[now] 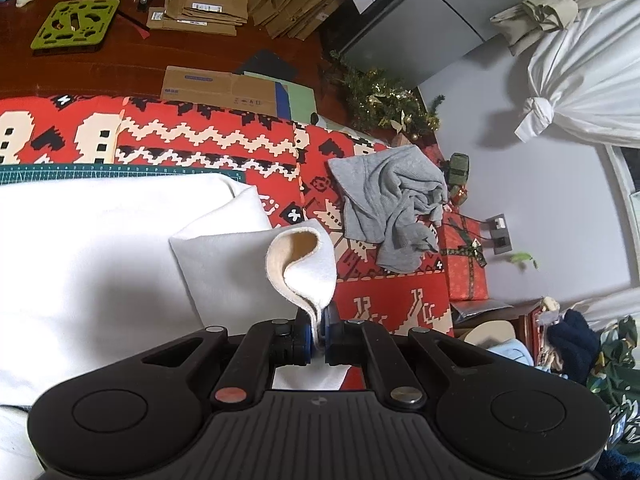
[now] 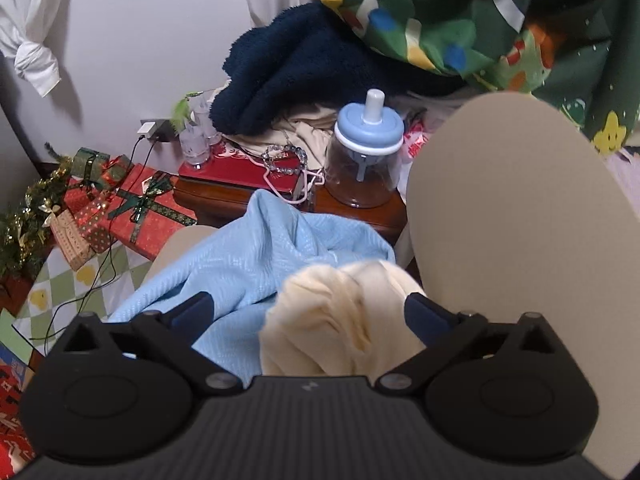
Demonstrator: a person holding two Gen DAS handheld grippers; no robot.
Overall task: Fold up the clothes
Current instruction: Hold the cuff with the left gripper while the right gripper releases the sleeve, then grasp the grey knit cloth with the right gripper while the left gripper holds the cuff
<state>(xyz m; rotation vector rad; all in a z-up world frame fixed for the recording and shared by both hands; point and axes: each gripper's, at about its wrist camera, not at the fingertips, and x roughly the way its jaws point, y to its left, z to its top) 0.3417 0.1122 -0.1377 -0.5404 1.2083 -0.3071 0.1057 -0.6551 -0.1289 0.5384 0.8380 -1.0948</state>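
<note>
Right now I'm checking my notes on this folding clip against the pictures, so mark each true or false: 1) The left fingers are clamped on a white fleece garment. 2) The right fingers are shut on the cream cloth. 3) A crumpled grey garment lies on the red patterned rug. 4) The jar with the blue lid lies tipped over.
1) True: the left gripper pinches an edge of the white fleece garment.
2) False: the right gripper is wide open around the bunched cream cloth.
3) True: the crumpled grey garment lies on the red patterned rug.
4) False: the clear jar with the blue lid stands upright on the dark wooden table.
</note>
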